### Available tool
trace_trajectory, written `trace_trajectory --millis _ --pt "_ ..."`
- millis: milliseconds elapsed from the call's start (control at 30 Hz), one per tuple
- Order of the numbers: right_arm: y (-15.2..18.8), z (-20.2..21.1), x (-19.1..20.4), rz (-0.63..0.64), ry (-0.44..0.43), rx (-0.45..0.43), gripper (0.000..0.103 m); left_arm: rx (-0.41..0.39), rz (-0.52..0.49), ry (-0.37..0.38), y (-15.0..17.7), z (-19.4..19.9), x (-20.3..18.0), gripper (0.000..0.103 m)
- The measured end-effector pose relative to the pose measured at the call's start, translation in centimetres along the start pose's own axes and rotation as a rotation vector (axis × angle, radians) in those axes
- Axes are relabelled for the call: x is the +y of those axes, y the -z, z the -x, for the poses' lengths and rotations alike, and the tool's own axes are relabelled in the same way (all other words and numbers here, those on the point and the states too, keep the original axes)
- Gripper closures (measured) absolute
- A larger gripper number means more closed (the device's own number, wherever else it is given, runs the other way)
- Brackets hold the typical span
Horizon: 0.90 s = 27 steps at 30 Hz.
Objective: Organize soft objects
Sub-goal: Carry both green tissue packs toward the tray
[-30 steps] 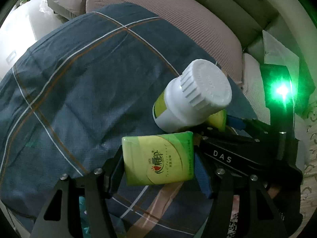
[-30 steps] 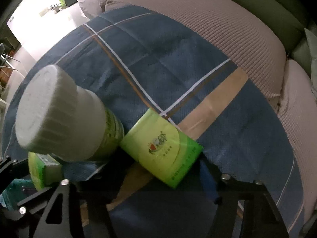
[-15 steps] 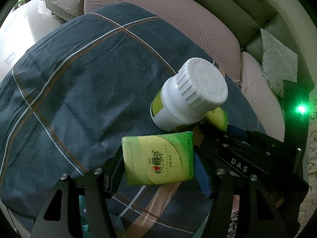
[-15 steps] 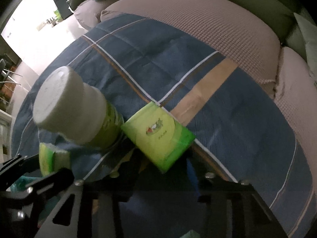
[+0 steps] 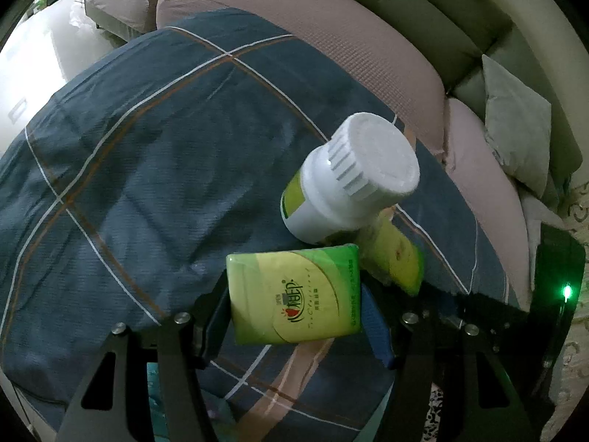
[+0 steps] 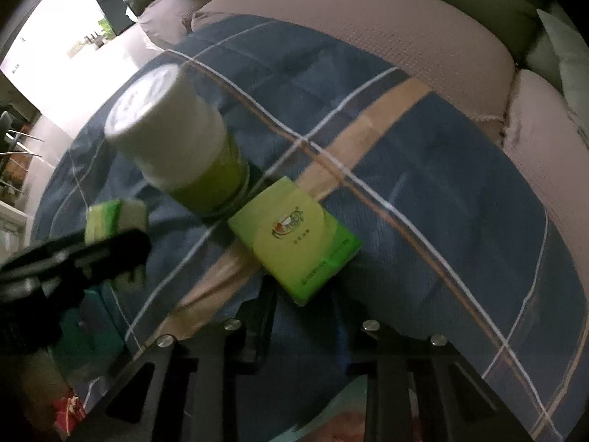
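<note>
My left gripper (image 5: pixel 294 316) is shut on a green tissue pack (image 5: pixel 294 291) and holds it above a blue plaid quilt (image 5: pixel 147 169). The held pack also shows at the left of the right wrist view (image 6: pixel 114 217). A second green tissue pack (image 6: pixel 294 243) lies on the quilt beside a white-capped green bottle (image 6: pixel 176 143); it also shows in the left wrist view (image 5: pixel 397 261), under the bottle (image 5: pixel 349 180). My right gripper (image 6: pixel 305 316) is open and empty just behind that pack, not touching it.
The quilt covers a pinkish sofa seat (image 5: pixel 331 37) with green back cushions (image 5: pixel 423 11). A pale pillow (image 5: pixel 515 129) leans at the right. The floor (image 5: pixel 33 73) lies beyond the quilt's left edge.
My right gripper has let go of the second tissue pack and drawn back from it. The pack now rests on the quilt by the bottle. The left gripper kept its hold.
</note>
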State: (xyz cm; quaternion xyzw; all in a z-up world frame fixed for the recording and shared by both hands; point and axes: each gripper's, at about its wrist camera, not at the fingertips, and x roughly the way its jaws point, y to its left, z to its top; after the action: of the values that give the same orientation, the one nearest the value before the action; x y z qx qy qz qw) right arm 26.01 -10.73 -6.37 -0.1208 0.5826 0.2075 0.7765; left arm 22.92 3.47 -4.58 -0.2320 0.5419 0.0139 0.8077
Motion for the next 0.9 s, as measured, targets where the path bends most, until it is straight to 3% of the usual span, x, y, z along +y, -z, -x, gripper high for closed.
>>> trace_trajectory --millis 67,300,367,400,433,567,667,900 --pt "0.5 0.0 0.2 0.018 -0.018 0.006 0.075 0.0 0.001 0.0 0.0 0.0 0.1 0.038" --pt "1.4 0.2 1.0 0.041 0.039 0.024 0.073 0.004 -0.002 0.007 -0.1 0.0 0.1 0.038" --pt "1.2 0.5 1.0 0.041 0.043 0.023 0.063 0.006 -0.001 0.008 -0.1 0.0 0.2 0.038" --pt "1.0 0.8 1.1 0.046 0.056 0.019 0.045 0.008 -0.001 0.008 -0.2 -0.1 0.2 0.038" --pt "0.6 0.7 0.9 0.051 0.064 0.018 0.035 0.01 0.001 0.009 -0.2 -0.1 0.2 0.038" --pt "-0.5 1.1 1.3 0.084 0.074 0.007 0.035 0.012 0.003 0.016 -0.4 0.0 0.3 0.037" --pt "-1.4 0.7 1.8 0.115 0.107 0.021 0.029 0.006 0.009 0.018 -0.5 0.2 0.6 0.037" --pt "-2.6 -1.6 3.0 0.187 0.085 0.067 0.029 0.0 0.022 0.021 -0.4 0.5 1.3 0.037"
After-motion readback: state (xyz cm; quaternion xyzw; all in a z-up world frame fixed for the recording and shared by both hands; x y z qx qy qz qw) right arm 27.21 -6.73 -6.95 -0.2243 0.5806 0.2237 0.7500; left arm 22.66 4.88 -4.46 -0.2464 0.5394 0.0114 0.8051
